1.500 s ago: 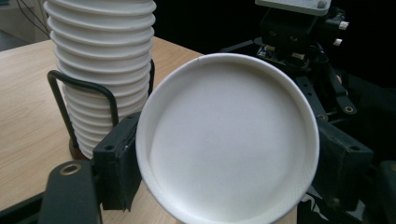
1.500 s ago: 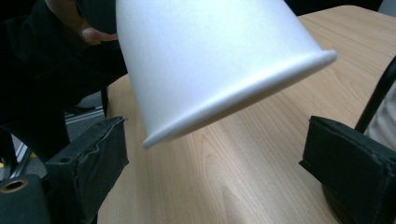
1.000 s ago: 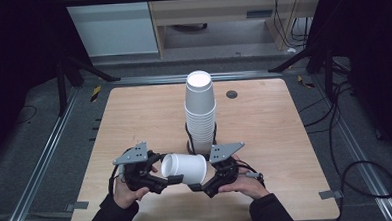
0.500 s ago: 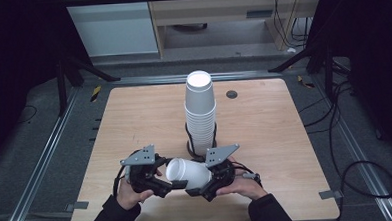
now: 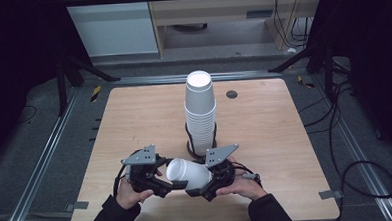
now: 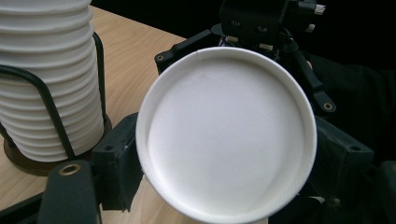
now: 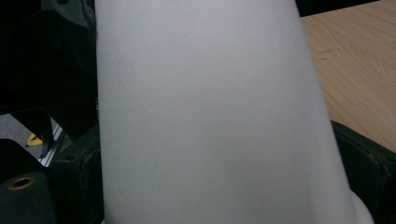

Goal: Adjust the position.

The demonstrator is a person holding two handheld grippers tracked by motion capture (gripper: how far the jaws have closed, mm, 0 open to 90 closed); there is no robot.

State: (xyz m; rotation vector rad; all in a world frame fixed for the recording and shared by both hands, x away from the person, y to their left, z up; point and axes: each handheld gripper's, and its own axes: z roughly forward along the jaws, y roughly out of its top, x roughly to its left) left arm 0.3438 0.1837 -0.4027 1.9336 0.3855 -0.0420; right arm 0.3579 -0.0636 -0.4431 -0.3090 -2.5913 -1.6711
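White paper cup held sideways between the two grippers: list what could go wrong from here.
1. The white paper cup hangs on its side above the wooden table, held between the right gripper and the left gripper. Squeezing its thin wall harder could dent it.
2. If either hand pulls away unevenly, the cup might slip and roll on the table.
3. The tall stack of white cups in its black wire holder stands just behind; a swing forward could knock it.

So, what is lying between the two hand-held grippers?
In the high view, a single white paper cup on its side spans the left gripper and right gripper.
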